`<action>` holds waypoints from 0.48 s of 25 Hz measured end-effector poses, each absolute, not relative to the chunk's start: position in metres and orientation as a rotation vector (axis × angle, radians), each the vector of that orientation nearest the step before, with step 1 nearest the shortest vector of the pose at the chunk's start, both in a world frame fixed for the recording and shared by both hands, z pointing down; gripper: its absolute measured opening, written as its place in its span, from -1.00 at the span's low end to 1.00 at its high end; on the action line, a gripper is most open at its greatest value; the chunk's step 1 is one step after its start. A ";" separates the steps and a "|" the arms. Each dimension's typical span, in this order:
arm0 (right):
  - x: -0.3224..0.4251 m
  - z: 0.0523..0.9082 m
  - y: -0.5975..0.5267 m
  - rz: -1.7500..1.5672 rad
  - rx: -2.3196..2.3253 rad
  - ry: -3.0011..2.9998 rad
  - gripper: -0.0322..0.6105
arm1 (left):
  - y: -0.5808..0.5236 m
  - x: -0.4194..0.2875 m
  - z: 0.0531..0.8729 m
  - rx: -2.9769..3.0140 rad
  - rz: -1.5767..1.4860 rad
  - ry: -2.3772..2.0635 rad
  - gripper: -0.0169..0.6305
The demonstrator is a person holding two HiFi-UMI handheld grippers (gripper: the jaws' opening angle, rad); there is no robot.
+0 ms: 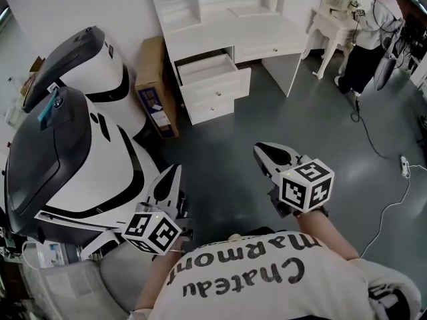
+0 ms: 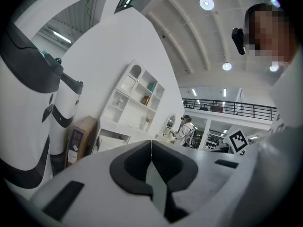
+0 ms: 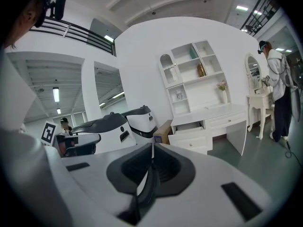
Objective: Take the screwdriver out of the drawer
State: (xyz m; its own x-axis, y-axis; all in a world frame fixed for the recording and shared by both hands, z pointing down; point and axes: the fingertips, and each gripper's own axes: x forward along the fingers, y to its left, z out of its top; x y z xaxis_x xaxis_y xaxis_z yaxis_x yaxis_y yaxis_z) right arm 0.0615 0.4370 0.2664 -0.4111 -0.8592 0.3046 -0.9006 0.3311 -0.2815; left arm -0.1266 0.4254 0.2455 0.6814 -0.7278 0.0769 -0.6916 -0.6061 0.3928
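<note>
A white desk [image 1: 260, 32] stands against the far wall, and its top drawer [image 1: 205, 69] is pulled open. No screwdriver shows in any view, and the drawer's inside is too far off to make out. My left gripper [image 1: 175, 171] is held low over the dark floor at the left, jaws shut with nothing between them. My right gripper [image 1: 259, 149] is beside it at the right, also shut and empty, pointing toward the desk. The open drawer [image 3: 188, 126] sits well ahead of the right gripper [image 3: 152, 145]. In the left gripper view, the left gripper [image 2: 151, 142] faces the shelf unit [image 2: 135, 98].
Large white-and-black machines [image 1: 80, 132] crowd the left side. A cardboard box [image 1: 155, 85] leans between them and the desk. A person [image 1: 370, 39] stands at a small white table [image 1: 333, 25] at the back right. A cable [image 1: 393, 199] and power strip [image 1: 404, 165] lie on the floor at the right.
</note>
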 end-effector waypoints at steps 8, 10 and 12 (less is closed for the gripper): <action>0.051 0.266 0.417 0.620 1.620 -2.460 -0.80 | 0.412 -0.141 0.251 2.478 -0.136 -1.124 -0.87; 0.047 0.268 0.410 0.615 1.608 -2.457 -0.80 | 0.407 -0.145 0.257 2.469 -0.123 -1.131 -0.87; 0.041 0.270 0.401 0.608 1.590 -2.452 -0.80 | 0.400 -0.149 0.263 2.455 -0.107 -1.127 -0.88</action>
State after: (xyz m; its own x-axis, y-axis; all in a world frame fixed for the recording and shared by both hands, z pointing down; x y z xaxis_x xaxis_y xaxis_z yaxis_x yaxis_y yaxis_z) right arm 0.0413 0.4014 0.2701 -0.4239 -0.8379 0.3438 -0.9015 0.3539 -0.2492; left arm -0.1486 0.4002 0.2635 0.6659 -0.7381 0.1084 -0.7046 -0.5746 0.4165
